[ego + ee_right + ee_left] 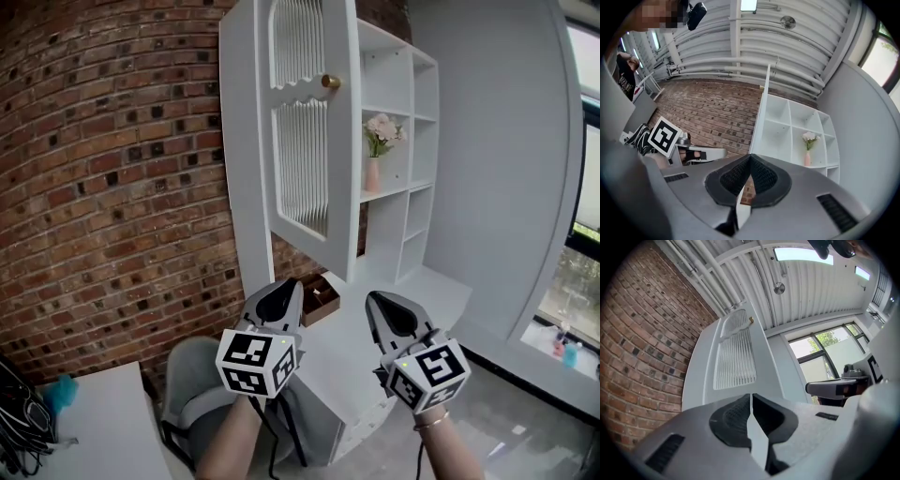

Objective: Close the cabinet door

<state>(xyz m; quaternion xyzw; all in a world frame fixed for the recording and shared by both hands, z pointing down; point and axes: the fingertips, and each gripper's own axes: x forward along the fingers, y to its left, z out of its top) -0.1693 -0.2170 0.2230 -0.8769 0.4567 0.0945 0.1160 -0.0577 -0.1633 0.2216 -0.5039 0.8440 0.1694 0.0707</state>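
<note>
A tall white cabinet stands against the brick wall with its ribbed-panel door swung wide open toward me. The brass knob sits high on the door's free edge. My left gripper and right gripper are raised side by side below the door's lower edge. Both are shut with nothing between their jaws, and neither touches the door. In the left gripper view the door rises just beyond the shut jaws. In the right gripper view the door shows edge-on beside the open shelves.
A pink vase of flowers stands on a middle shelf. A brown box lies on the white desk top under the door. A grey chair is below my left arm. A white table is at lower left.
</note>
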